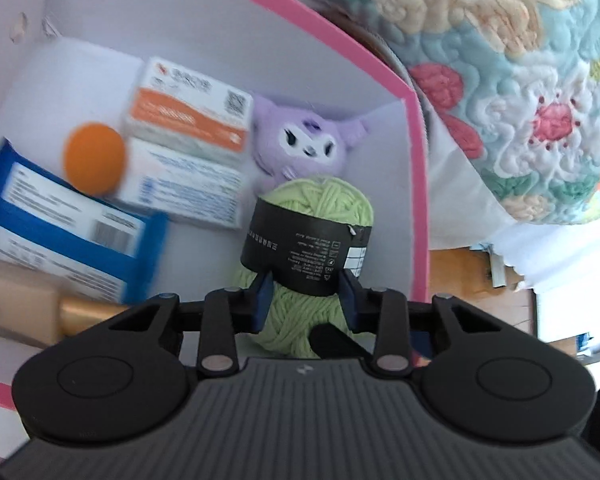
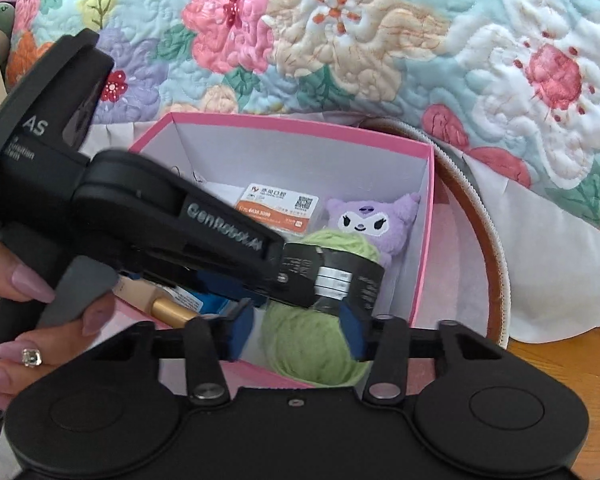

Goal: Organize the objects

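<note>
The green yarn ball (image 1: 312, 248), wrapped in a black paper band (image 1: 304, 256), sat low inside the pink box (image 1: 416, 184), against its right wall and just in front of the purple plush toy (image 1: 300, 144). The left gripper (image 1: 306, 300) held it, blue pads pressed on the band and yarn from both sides. In the right wrist view the right gripper (image 2: 296, 336) framed the lower part of the same ball, jaws narrowed; whether its pads actually touched the yarn could not be told.

The step looked like setting the yarn down in the box. To do it well, the ball should probably be lowered until it rests on the box floor, then released without nudging the plush, and the grippers lifted straight out clear of the pink rim.

Beside the yarn, the box also held an orange-and-white carton (image 1: 188, 108) stacked on a white carton (image 1: 184, 188), an orange ball (image 1: 94, 158), a blue packet (image 1: 72, 220) and a gold tube (image 1: 84, 312). A floral quilt (image 2: 340, 40) lay behind the box, which stood on a wooden desk (image 2: 572, 384).
</note>
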Tool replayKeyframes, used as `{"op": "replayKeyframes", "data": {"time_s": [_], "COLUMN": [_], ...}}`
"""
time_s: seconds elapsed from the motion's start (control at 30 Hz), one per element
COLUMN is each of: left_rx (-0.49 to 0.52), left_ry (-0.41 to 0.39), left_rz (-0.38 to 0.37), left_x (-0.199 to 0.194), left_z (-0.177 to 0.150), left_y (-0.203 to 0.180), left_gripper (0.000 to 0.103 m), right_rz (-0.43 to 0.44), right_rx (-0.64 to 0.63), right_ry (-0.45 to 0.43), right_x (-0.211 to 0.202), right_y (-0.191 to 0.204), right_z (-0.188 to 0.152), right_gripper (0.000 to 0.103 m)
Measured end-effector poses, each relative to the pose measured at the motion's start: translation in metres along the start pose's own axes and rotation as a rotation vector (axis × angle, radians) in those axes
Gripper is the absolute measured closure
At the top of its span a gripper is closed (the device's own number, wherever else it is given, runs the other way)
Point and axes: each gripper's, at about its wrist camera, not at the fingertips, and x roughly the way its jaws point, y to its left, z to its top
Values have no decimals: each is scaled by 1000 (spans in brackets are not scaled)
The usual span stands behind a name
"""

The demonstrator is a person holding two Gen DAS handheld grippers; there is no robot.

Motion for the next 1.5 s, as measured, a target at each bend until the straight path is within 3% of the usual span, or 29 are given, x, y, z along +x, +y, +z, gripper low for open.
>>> {"op": "replayKeyframes", "data": {"time_s": [0.23, 0.33, 0.43, 0.6, 0.73, 0.87, 1.17, 1.5], "left_rx": [26, 100, 180, 210, 197, 199, 257, 280], "left_ry": [-15, -23, -53, -100, -123, -150, -168, -201], "left_rz": [30, 186, 291, 366, 431, 506, 589, 640], "left_x": [2, -16, -46, -98, -135, -167, -225, -275], "left_z": [-5, -12, -22, -39, -52, -66, -95, -134], "left_y": [-15, -29, -48, -62, -65, -70, -85, -96], "left_gripper": [67, 62, 53, 41, 26, 20, 14, 12], "right_rz": [-20, -4, 25, 66, 81, 83, 86, 93], "right_rx": [12, 54, 88, 107, 111, 109, 82, 37], "right_ry": [-10, -22, -36, -26, -19, -10, -22, -83], "right_x": [1, -7, -20, -39, -59, -86, -149, -207], "right_y": [-8, -11, -9, 4, 14, 21, 37, 53], "right_z": [-9, -11, -12, -14, -14, -10, 6, -2], "right_gripper": [68, 67, 64, 61, 51, 46, 38, 27]}}
